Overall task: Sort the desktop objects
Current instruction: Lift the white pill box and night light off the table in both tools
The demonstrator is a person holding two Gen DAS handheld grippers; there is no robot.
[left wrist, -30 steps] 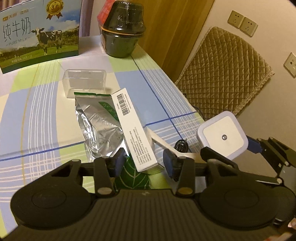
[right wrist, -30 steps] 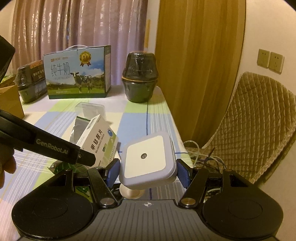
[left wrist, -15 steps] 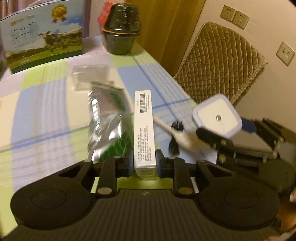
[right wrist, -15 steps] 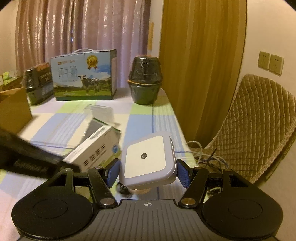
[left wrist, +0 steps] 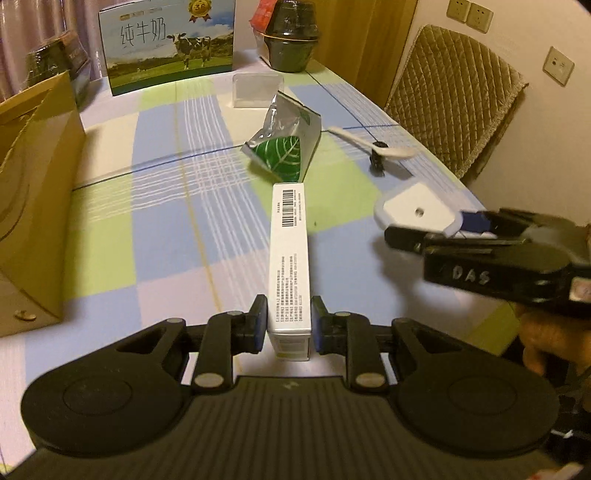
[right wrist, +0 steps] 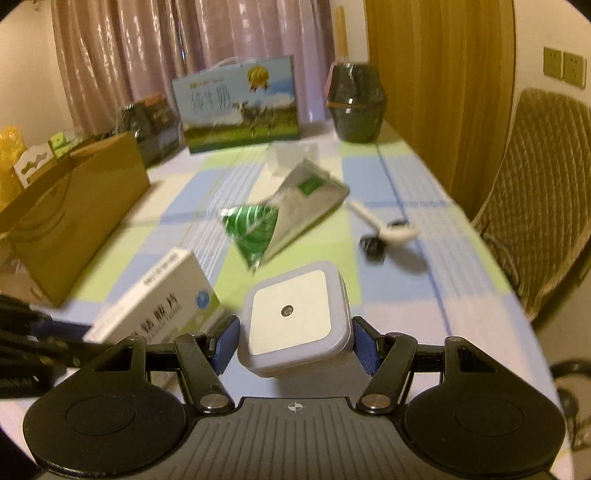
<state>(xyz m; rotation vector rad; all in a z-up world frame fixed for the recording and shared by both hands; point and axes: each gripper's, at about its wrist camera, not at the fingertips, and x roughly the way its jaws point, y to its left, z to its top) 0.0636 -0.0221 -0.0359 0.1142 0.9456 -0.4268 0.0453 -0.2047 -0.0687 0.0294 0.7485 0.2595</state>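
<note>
My left gripper point(left wrist: 287, 325) is shut on a long white medicine box point(left wrist: 289, 258) and holds it above the checked tablecloth; the box also shows in the right wrist view point(right wrist: 162, 302). My right gripper point(right wrist: 293, 345) is shut on a square white night light point(right wrist: 295, 314), which also shows in the left wrist view point(left wrist: 417, 212). A silver and green foil pouch point(left wrist: 286, 144) lies crumpled mid-table. A white spoon point(left wrist: 373, 144) and a small black object point(left wrist: 377, 159) lie to its right. A clear plastic box point(left wrist: 256, 90) sits behind the pouch.
An open brown cardboard box point(left wrist: 33, 184) stands at the left. A milk carton point(left wrist: 170, 40), a dark wrapped pot point(left wrist: 290, 33) and dark packages point(left wrist: 59, 62) line the far edge. A quilted chair point(left wrist: 454, 96) stands beyond the table's right edge.
My left gripper closed on the medicine box, lifted it and drew back toward the left. The foil pouch got pushed up. My right gripper moved left and down with the night light.
</note>
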